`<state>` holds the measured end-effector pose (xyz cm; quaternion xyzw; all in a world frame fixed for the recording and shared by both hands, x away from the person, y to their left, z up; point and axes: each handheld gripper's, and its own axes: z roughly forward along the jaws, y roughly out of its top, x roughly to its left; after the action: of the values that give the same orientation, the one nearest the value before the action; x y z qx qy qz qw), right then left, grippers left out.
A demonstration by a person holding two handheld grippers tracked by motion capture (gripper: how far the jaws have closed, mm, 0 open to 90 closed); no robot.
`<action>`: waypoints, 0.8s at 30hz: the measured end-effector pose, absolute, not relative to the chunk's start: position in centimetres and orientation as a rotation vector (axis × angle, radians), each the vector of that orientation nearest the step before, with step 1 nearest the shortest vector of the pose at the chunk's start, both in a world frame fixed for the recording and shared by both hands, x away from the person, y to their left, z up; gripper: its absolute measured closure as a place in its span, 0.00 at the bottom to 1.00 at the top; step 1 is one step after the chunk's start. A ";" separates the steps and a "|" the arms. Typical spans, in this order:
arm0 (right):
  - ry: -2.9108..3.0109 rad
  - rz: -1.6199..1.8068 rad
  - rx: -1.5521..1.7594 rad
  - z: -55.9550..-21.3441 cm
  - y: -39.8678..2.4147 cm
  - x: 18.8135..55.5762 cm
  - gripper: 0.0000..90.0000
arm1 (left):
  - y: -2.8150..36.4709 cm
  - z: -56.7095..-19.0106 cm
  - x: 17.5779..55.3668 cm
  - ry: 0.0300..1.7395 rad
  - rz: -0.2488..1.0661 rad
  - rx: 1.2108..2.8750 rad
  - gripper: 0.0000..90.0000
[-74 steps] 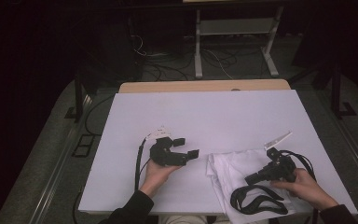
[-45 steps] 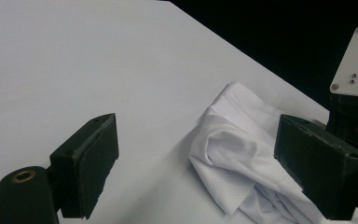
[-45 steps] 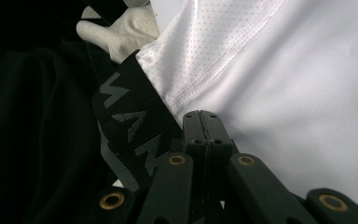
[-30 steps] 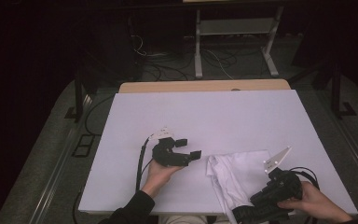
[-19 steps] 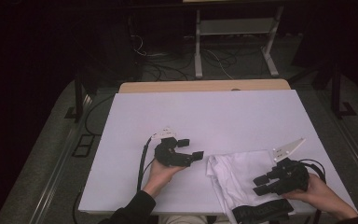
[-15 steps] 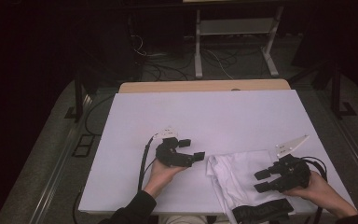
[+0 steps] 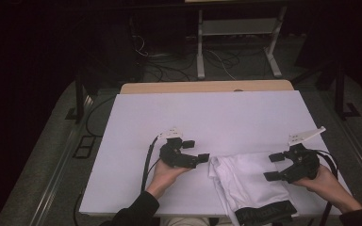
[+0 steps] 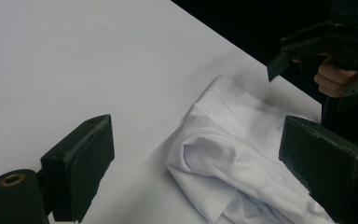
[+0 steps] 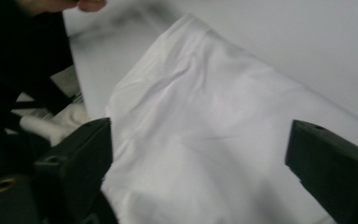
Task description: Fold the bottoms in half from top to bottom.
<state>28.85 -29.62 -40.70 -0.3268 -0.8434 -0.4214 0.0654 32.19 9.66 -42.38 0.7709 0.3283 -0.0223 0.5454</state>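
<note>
A white garment (image 7: pixel 250 181) with a black waistband (image 7: pixel 263 213) lies crumpled on the white table (image 7: pixel 207 117), at its near edge toward the right corner, the waistband hanging over that edge. The right gripper (image 7: pixel 277 165) hovers over the garment's right side; its jaws have just been opening and stand wide apart with nothing between them, the cloth lying below. The left gripper (image 7: pixel 196 150) sits just beside the garment's left edge, pointing toward it, its jaws also wide open and holding nothing.
</note>
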 end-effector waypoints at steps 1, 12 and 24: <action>-2.542 -1.278 -1.000 -40.7 -29.8 29.0 0.04 | 9.5 -42.4 32.2 0.780 -0.055 1.832 0.10; -2.545 -1.297 -1.096 -40.9 -31.2 30.9 0.08 | 7.8 -42.9 32.8 0.773 -0.088 1.863 0.09; -2.532 -1.323 -1.180 -41.9 -32.5 32.8 0.16 | 6.4 -43.8 33.4 0.785 -0.132 1.882 0.08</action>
<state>32.79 -32.49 -41.91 -0.3817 -0.8189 -0.4280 0.0255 33.44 6.40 -43.81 0.7856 0.3277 -0.0550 0.5219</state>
